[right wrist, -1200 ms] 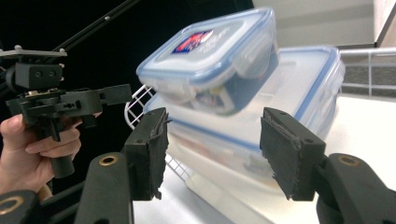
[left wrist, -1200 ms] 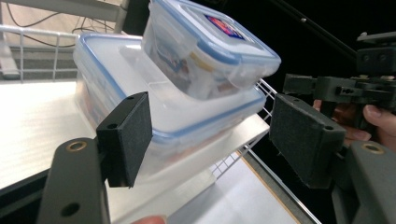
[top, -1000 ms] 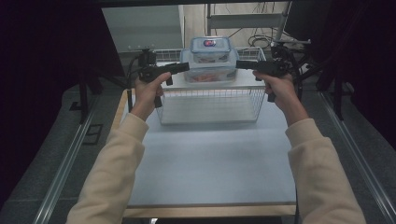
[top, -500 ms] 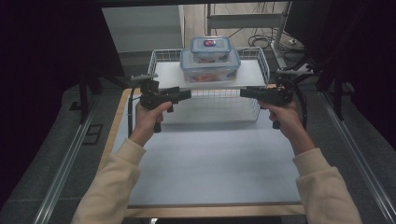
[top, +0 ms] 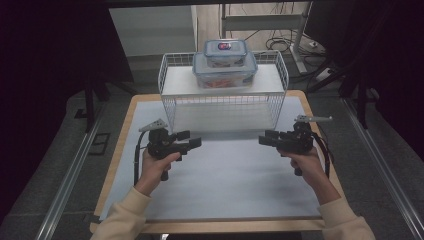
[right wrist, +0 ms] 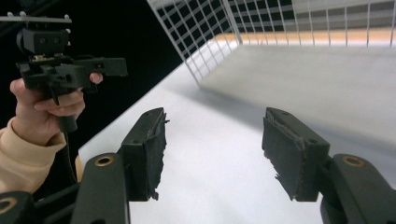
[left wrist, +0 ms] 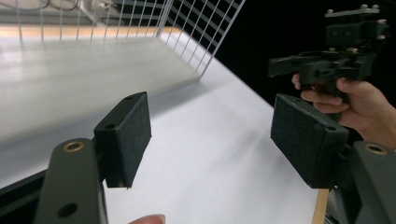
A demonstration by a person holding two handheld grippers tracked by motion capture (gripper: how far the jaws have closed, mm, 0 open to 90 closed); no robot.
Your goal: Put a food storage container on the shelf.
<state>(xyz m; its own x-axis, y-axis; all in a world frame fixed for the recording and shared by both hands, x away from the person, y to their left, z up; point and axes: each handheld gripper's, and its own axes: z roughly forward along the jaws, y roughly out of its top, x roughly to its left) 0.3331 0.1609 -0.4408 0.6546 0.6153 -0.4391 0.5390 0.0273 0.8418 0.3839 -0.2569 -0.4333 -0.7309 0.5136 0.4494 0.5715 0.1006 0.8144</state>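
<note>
A: Both grippers hang low over the counter (top: 220, 175), facing each other. The left gripper (top: 192, 143) has its jaws apart with only bare counter between the pads; the right gripper (top: 264, 139) is the same, jaws apart and holding nothing.

B: And the containers?

A: Well apart from both. The large container (top: 225, 71) sits on top of the wire basket (top: 222, 105), which stands upside down at the far end of the counter, and the small container (top: 225, 51) is stacked on the large one's lid.

B: So which step is this?

A: I judge it a pause between moves: hands are away from the stack, nothing gripped. The next move would call for raising both grippers to the basket top and closing in from either side.

B: Count?

A: Two grippers, two lidded containers, one basket, one counter.
</note>
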